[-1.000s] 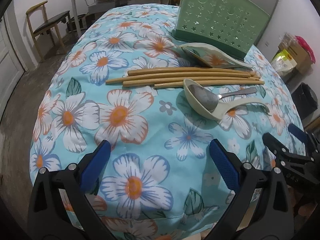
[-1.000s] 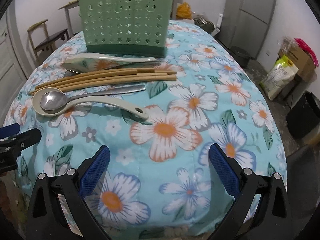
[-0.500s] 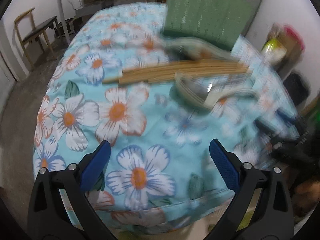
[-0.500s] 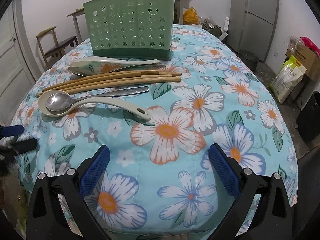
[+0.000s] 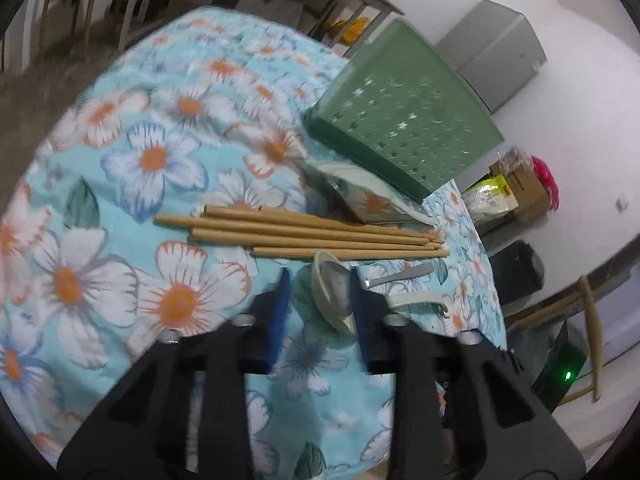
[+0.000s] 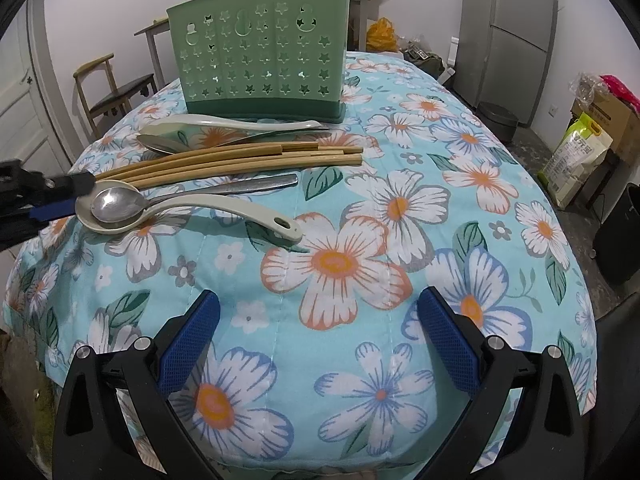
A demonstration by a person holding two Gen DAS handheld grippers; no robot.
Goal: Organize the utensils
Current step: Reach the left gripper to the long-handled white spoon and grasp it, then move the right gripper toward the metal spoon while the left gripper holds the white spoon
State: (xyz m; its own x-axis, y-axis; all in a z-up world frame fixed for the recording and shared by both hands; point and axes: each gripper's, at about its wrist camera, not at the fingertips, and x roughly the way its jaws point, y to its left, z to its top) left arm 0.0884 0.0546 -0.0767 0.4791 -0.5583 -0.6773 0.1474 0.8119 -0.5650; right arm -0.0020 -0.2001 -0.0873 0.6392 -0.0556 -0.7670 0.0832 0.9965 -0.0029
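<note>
Utensils lie in a row at frame centre-left of the right wrist view, on the floral-clothed worktop (image 6: 400,240): ceramic spoon (image 6: 192,210) with metal spoon (image 6: 120,204) nested in its bowl, chopsticks (image 6: 240,160) behind, green holder (image 6: 260,60) upright at top. Left claw (image 5: 320,300) has just been closing; its jaws stand narrow around the ceramic spoon's bowl, contact not discernible. Right claw (image 6: 316,340) gapes wide, empty, at bottom of frame.
</note>
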